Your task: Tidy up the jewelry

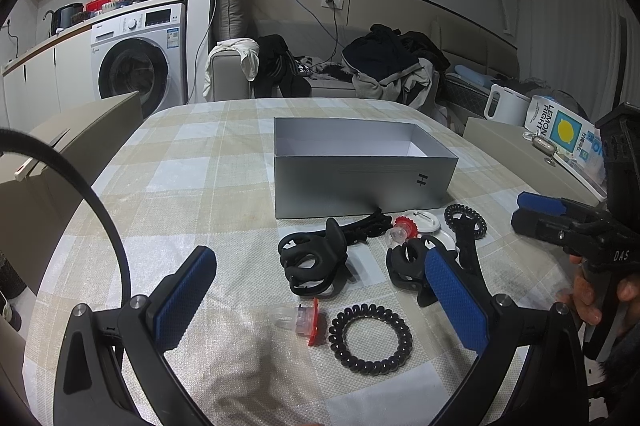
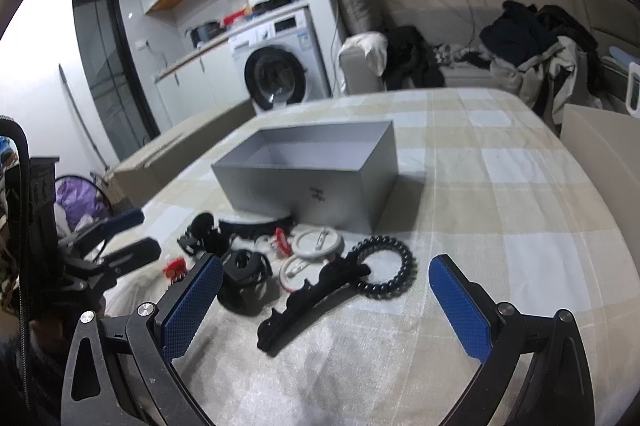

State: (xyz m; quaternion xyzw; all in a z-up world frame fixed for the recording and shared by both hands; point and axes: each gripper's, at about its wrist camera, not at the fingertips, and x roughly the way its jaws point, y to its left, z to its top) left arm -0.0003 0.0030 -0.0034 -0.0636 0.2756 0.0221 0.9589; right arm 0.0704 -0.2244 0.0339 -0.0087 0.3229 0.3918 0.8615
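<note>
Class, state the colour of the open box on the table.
Silver-grey box, white inside; the left wrist view shows it best.

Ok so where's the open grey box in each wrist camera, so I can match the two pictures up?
Left wrist view: the grey box sits centre frame, just behind the pile of hair accessories.
Right wrist view: the grey box is centre-left, seen corner-on, again behind the pile.
Shared landmark: the washing machine beyond the table.
</note>
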